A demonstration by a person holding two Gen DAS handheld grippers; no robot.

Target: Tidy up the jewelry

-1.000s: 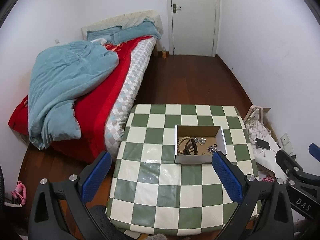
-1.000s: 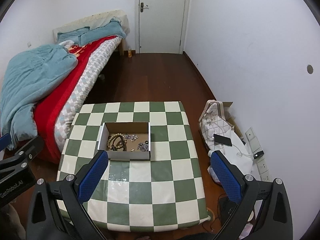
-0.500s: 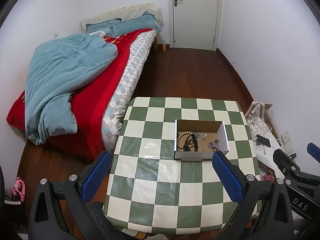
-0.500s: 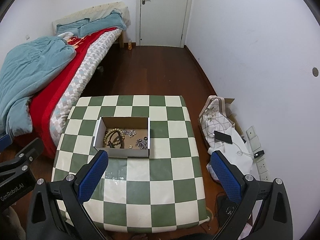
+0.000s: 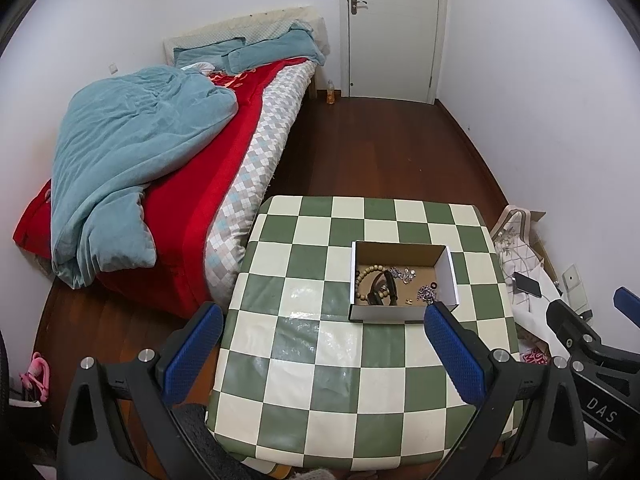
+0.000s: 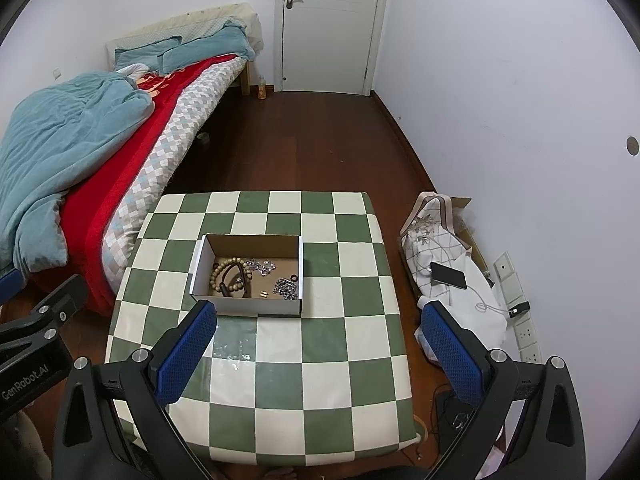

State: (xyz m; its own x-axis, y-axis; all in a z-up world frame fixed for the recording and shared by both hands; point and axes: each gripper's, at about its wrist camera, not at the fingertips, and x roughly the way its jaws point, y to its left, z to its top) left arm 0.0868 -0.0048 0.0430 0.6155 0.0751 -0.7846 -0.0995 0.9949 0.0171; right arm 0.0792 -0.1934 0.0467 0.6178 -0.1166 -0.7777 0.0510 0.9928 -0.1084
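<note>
A small open cardboard box point(image 5: 400, 314) point(image 6: 248, 308) stands on the green-and-white checkered table point(image 5: 320, 360) point(image 6: 320, 360). Inside lie a wooden bead bracelet point(image 5: 366, 276) point(image 6: 218, 272), a black band point(image 5: 384, 288) point(image 6: 236, 276), silver chains point(image 5: 402, 274) point(image 6: 262, 266) and small pieces point(image 5: 426, 292) point(image 6: 286, 286). My left gripper point(image 5: 324, 348) is open and empty, high above the table's near left. My right gripper point(image 6: 320, 344) is open and empty, high above the table's near right. Each gripper shows at the edge of the other's view.
A bed point(image 5: 224, 168) with a red cover and teal blanket point(image 5: 128, 168) stands left of the table. A patterned bag point(image 6: 436, 244) with a phone point(image 6: 448, 275) on it, and wall sockets point(image 6: 520, 312), lie right. A closed door point(image 6: 332, 24) is at the back.
Both grippers have tilted or risen slightly, so the table and box sit a little higher and farther in each view. Both stay open and empty.
</note>
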